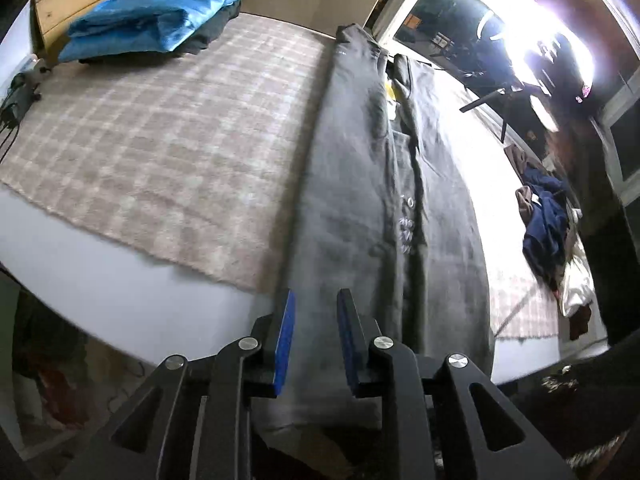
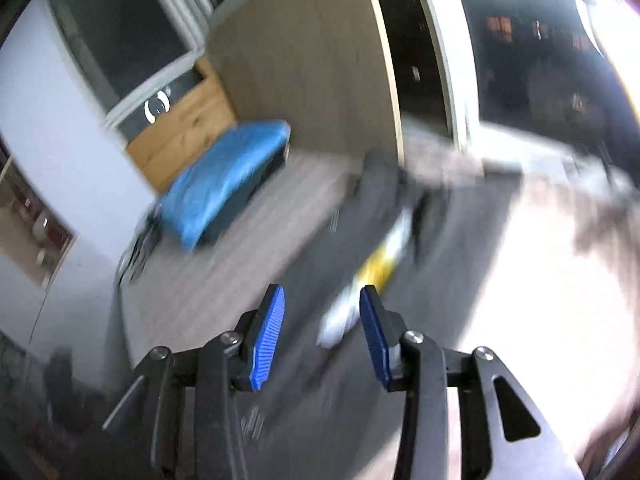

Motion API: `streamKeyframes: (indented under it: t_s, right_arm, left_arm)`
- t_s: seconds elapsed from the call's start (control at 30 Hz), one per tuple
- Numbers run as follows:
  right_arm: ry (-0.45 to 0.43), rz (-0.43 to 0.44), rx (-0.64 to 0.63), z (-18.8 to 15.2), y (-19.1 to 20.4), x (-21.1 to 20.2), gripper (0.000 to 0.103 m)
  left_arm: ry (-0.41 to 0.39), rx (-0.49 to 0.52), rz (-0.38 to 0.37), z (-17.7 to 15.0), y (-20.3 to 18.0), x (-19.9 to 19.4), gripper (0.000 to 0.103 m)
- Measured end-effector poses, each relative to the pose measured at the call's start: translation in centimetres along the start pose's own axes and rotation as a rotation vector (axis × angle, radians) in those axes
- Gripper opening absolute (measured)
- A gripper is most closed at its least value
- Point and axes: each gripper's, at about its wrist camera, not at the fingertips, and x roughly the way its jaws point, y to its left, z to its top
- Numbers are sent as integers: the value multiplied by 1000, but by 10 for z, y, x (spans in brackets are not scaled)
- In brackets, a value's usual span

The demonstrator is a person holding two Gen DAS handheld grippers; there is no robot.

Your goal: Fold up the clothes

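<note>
Left wrist view: a bed with a checked blanket [image 1: 160,140] fills the frame. A dark grey garment [image 1: 360,200] lies lengthwise at centre-right, a blue folded bundle [image 1: 160,12] upper left. The left gripper [image 1: 316,340], bottom centre, has its jaws apart, empty.

Right wrist view, blurred: the same garment [image 2: 320,248] sits centre, and the right gripper [image 2: 322,336] has its jaws apart, holding nothing.

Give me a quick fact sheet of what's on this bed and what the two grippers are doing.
surface: bed with checked blanket
garment being folded: dark grey garment, laid out long, sides folded inward
far corner: folded blue bedding on a dark item
right edge: pile of clothes, unfolded
left gripper: open, above the garment's near end, holding nothing
right gripper: open, nothing between its pads; view blurred
</note>
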Motion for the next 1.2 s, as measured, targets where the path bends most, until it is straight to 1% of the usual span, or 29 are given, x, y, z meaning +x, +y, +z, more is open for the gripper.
streamKeyframes:
  t_s: [0.1, 0.17, 0.23, 0.3, 0.37, 0.47, 0.57, 0.67, 0.73, 0.83, 0.93, 0.97, 1.07, 1.13, 1.2]
  right_arm:
    - [95, -83, 68, -101, 28, -22, 39]
    - [160, -128, 145, -159, 44, -21, 39]
    - [189, -182, 220, -207, 64, -19, 39]
    - [216, -236, 295, -255, 84, -17, 39]
    - [186, -269, 359, -280, 96, -21, 39]
    - [141, -317, 428, -299, 110, -23, 39]
    - [152, -361, 463, -308, 117, -19, 40]
    - [171, -360, 478, -310, 119, -10, 40]
    - [182, -370, 474, -309, 120, -5, 43]
    - [202, -380, 435, -302, 121, 2, 43]
    - [251, -446, 374, -293, 124, 1, 43]
    - [226, -468, 358, -286, 126, -8, 43]
    - [125, -403, 340, -250, 119, -27, 43]
    - [64, -376, 310, -220, 109, -30, 43]
    - [21, -347, 245, -182, 94, -19, 43]
  left_arm:
    - [24, 3, -42, -6, 16, -4, 21]
    - [51, 18, -56, -12, 24, -5, 22]
    - [82, 38, -67, -20, 31, -5, 22]
    - [109, 62, -92, -27, 34, -4, 28]
    - [122, 105, -99, -31, 34, -3, 30]
    - [132, 169, -108, -34, 30, 0, 32]
    - [139, 200, -113, -38, 27, 5, 32]
    - [151, 214, -125, -41, 23, 13, 32]
    - [146, 221, -121, -42, 21, 15, 33]
    - [133, 214, -106, -42, 19, 15, 36]
    - [110, 227, -91, -42, 13, 9, 36]
    - [106, 237, -104, -43, 8, 7, 36]
    - [92, 266, -131, -51, -12, 8, 36]
    - [104, 275, -143, -58, -27, 17, 36]
    - [102, 267, -150, -65, -40, 24, 36]
